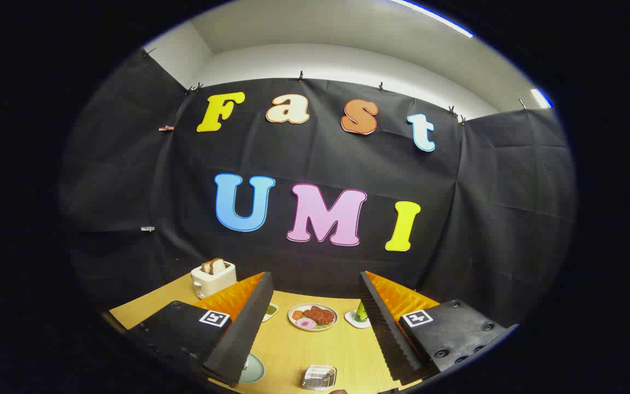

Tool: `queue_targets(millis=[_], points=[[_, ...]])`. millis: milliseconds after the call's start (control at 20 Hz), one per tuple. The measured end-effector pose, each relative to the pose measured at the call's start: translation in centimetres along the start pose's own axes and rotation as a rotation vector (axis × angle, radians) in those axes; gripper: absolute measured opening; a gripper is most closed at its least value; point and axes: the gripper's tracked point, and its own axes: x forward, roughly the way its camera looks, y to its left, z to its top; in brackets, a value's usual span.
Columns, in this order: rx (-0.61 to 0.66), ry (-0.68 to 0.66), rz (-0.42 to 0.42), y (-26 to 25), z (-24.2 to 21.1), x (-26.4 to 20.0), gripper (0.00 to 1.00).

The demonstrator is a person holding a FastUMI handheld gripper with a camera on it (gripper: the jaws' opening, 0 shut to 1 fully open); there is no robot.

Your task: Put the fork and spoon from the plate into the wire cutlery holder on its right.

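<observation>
Fork and spoon: too small to make out | plate (pixel 251 369) half-hidden under left finger, wire cutlery holder (pixel 319 377) just right of it on surface (pixel 298 347) | tool (pixel 315 328) open, empty, held high — likely surveying before descent.

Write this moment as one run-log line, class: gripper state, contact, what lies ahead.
gripper: open | holding: nothing | between fingers, beyond: plate of food | near, between fingers: wire cutlery holder | far left: toaster

toaster (pixel 214 276) left, food plate (pixel 313 317) centre
</observation>
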Motion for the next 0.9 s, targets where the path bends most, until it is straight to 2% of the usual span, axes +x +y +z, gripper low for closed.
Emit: queue_targets(millis=[900], points=[[0.005,-0.002,-0.006,0.13,-0.03,0.92,0.98]])
